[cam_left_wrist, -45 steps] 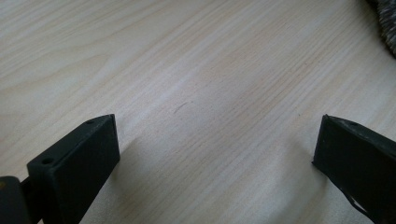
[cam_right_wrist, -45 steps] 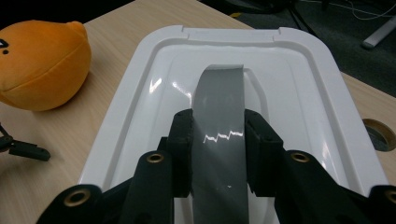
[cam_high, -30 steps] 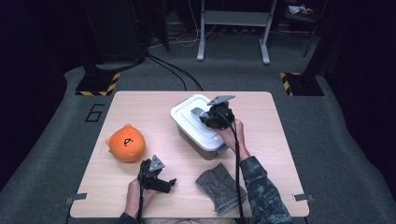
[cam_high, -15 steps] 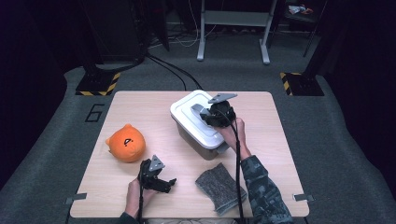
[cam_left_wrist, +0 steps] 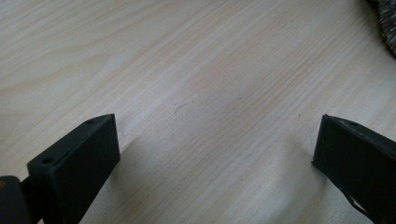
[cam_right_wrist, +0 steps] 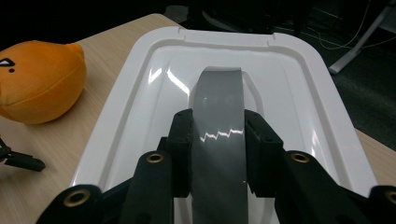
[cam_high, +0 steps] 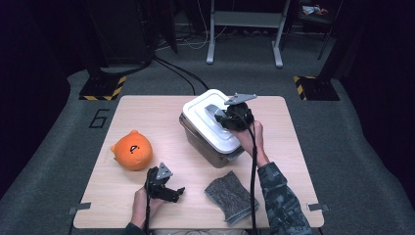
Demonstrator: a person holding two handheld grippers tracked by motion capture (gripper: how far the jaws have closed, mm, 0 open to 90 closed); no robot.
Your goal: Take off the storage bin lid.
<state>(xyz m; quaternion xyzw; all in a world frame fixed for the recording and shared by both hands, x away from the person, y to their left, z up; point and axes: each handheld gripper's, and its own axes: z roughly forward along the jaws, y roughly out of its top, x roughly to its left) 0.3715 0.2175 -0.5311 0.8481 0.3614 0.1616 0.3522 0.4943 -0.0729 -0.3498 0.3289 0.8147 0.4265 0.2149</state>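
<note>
A grey storage box (cam_high: 211, 152) stands in the middle of the table with its white lid (cam_high: 198, 113) on it. Along the lid's (cam_right_wrist: 292, 84) middle runs a grey handle (cam_right_wrist: 218, 95). My right gripper (cam_right_wrist: 218, 140) is shut on this handle, one jaw on each side; in the high view it (cam_high: 224, 117) sits over the lid's right part. My left gripper (cam_high: 172, 192) rests low at the table's front, open, with bare wood between its jaws (cam_left_wrist: 215, 144).
An orange plush toy (cam_high: 131, 150) lies left of the box on the wooden table (cam_high: 147, 112), and it (cam_right_wrist: 39, 79) also appears left of the lid. A grey knitted cloth (cam_high: 230, 196) lies near the front edge, right of the left gripper; its corner (cam_left_wrist: 387, 18) shows.
</note>
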